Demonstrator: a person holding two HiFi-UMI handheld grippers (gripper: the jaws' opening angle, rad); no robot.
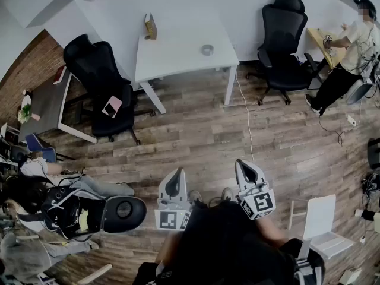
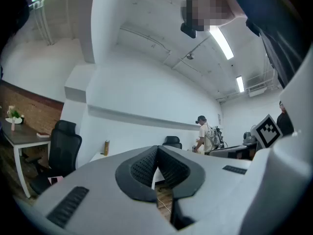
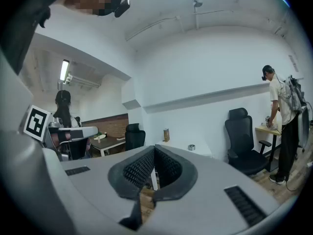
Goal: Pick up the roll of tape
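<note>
A small grey roll of tape [image 1: 206,50] lies on the white table [image 1: 178,58] far ahead across the wooden floor; in the right gripper view the roll of tape [image 3: 191,147] shows as a small ring on the table top. My left gripper [image 1: 174,184] and right gripper [image 1: 246,172] are held level, close to my body and far from the table. Both are shut, pads together, with nothing between them. The left gripper [image 2: 157,156] and right gripper [image 3: 154,153] both point toward the table.
A brown can [image 1: 151,26] stands at the table's back left corner. Black office chairs [image 1: 101,85] [image 1: 284,43] flank the table. A person [image 1: 350,52] works at a desk on the right. A cable [image 1: 246,123] runs over the floor. A seated person [image 1: 53,200] is at my left.
</note>
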